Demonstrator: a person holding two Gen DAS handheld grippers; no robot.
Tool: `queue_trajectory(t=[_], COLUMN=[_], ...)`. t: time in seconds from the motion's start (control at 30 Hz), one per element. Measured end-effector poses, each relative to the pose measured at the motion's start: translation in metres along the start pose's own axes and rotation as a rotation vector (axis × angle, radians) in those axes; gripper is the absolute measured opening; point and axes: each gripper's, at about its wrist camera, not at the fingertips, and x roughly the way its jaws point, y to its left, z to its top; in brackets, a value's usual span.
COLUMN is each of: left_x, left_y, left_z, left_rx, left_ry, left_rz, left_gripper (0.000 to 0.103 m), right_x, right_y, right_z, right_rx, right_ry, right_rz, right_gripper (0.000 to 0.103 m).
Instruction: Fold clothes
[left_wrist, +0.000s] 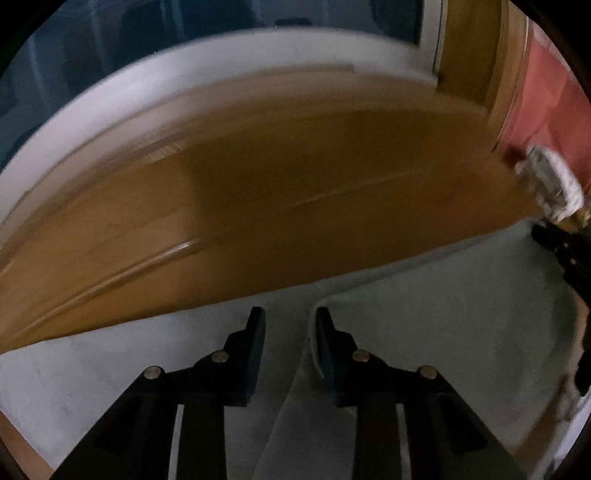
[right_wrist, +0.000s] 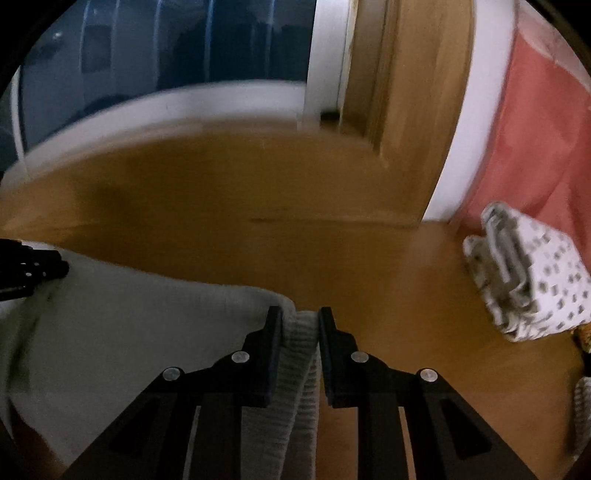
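Both tongs at one pale garment, mid-fold on the wooden tabletop.

The right tongs (right_wrist: 298, 321) pinch a bunched ribbed edge of the pale grey garment (right_wrist: 122, 325). The left tongs (left_wrist: 290, 321) stand spread, one finger on either side of a raised fold edge, and seem to grip nothing. The cloth lies spread over the near part of the tabletop (left_wrist: 295, 192). A patterned folded cloth (right_wrist: 532, 273) sits well apart to the right, near a red curtain (right_wrist: 546, 129). By my judgement a fold is underway. Next, the left tongs need to close on their edge so both corners travel together.
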Motion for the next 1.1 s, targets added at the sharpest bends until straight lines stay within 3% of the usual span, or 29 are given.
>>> queue_trajectory(t=[0.1,0.23,0.3,0.43,0.6,0.63,0.7,0.8,0.9,0.97,1.1], left_x=[-0.001,-0.006,-0.018,-0.054,-0.099,-0.107,-0.111,-0.102,-0.085,-0.077,-0.082], left_y=[-0.006,-0.001,0.007,0.035,0.069,0.078,0.112,0.175,0.213,0.23,0.231], left_z=[0.0,0.0,-0.002,-0.021,-0.046,-0.051,-0.069,-0.098,-0.118,-0.133,-0.142], left_rx=[0.008,-0.016,-0.052,-0.091,-0.14,-0.152,-0.199,-0.322,-0.389,-0.421,-0.462], left_ry=[-0.024,-0.003,0.001,-0.04,-0.092,-0.1,-0.086,-0.025,0.045,0.08,0.066], left_rz=[0.042,0.051,-0.002,0.003,0.01,0.026,0.149,0.307,0.436,0.459,0.421], left_gripper=[0.028,0.053,0.054,0.063,0.066,0.068,0.068,0.068,0.068,0.071,0.071], right_x=[0.008,0.003,-0.01,-0.041,-0.068,-0.068,-0.065,-0.051,-0.037,-0.031,-0.026], right_y=[0.001,-0.002,-0.011,-0.023,0.003,0.015,0.04,0.06,0.071,0.072,0.072], right_z=[0.002,0.005,0.008,0.011,-0.001,-0.007,-0.02,-0.03,-0.037,-0.038,-0.035], right_rx=[-0.006,-0.02,0.025,0.096,0.089,0.066,0.014,-0.022,-0.023,-0.023,-0.037], right_ry=[0.03,0.066,0.053,0.008,-0.003,0.013,0.041,0.084,0.13,0.152,0.161], right_rz=[-0.011,-0.018,-0.011,0.02,0.111,0.128,0.146,0.13,0.106,0.086,0.067], right_gripper=[0.026,0.035,0.041,0.042,0.042,0.042,0.042,0.042,0.042,0.042,0.042])
